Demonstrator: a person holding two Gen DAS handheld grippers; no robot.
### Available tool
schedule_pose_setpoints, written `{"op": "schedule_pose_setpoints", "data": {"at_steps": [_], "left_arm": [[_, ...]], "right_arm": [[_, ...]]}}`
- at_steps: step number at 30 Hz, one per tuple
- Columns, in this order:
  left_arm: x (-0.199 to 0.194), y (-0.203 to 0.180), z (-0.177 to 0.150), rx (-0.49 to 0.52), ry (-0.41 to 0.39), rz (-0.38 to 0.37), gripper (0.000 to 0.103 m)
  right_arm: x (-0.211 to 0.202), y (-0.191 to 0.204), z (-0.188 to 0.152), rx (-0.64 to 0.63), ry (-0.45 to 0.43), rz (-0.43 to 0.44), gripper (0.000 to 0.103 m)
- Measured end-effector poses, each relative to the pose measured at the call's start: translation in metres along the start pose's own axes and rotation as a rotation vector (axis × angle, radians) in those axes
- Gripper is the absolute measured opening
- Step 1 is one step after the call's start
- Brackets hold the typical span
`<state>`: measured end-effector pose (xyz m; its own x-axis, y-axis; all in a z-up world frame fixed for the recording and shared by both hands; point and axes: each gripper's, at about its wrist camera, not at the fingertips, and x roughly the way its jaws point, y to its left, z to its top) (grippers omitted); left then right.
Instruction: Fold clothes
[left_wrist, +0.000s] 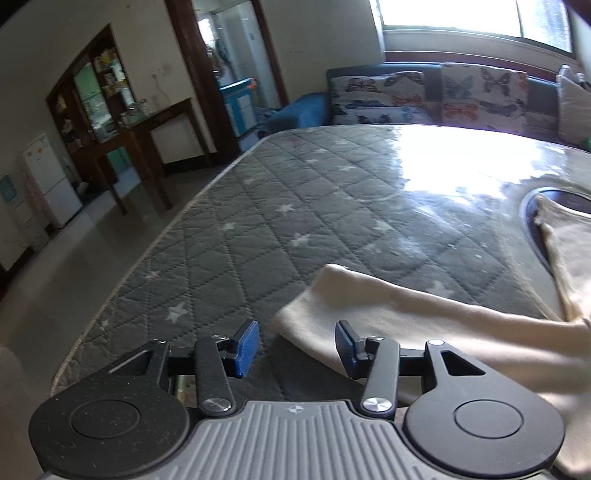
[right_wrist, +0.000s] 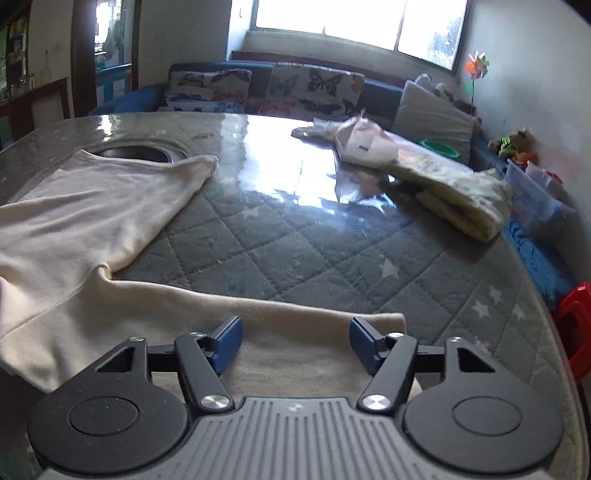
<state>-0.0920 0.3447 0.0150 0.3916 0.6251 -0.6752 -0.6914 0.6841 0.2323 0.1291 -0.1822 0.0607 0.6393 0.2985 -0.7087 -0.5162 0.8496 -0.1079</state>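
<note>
**Cream cotton sleeves lie loose under open jaws**

Blue-padded, the left gripper (left_wrist: 295, 345) and right gripper (right_wrist: 295, 341) both stand open, gripping nothing, each over a sleeve end of the cream shirt (right_wrist: 92, 206) spread flat on the quilted mattress (right_wrist: 332, 251). Soft, light, limp cloth, likely to sag and crease; best pinched at the cuff edges.

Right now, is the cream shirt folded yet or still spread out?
Mostly spread. The cream shirt lies flat on the quilted mat, neckline showing, with one sleeve stretched sideways. No fold shows across the body.
</note>
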Motion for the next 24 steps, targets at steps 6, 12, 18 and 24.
{"op": "schedule_pose_setpoints", "data": {"at_steps": [6,12,18,24], "left_arm": [[0.017,-0.016,-0.001,0.057,0.004,-0.026,0.051],[0.039,-0.026,0.014,0.118,-0.029,0.016,0.057],[0.065,-0.037,0.030,0.186,-0.063,0.099,0.062],[0.076,-0.057,0.032,0.305,-0.118,0.196,0.067]], "right_arm": [[0.004,-0.025,-0.007,0.123,0.014,-0.014,0.082],[0.003,-0.034,-0.011,0.157,0.025,-0.038,0.088],[0.004,-0.035,-0.013,0.179,0.022,-0.046,0.091],[0.005,-0.036,-0.014,0.191,0.018,-0.050,0.094]]}}
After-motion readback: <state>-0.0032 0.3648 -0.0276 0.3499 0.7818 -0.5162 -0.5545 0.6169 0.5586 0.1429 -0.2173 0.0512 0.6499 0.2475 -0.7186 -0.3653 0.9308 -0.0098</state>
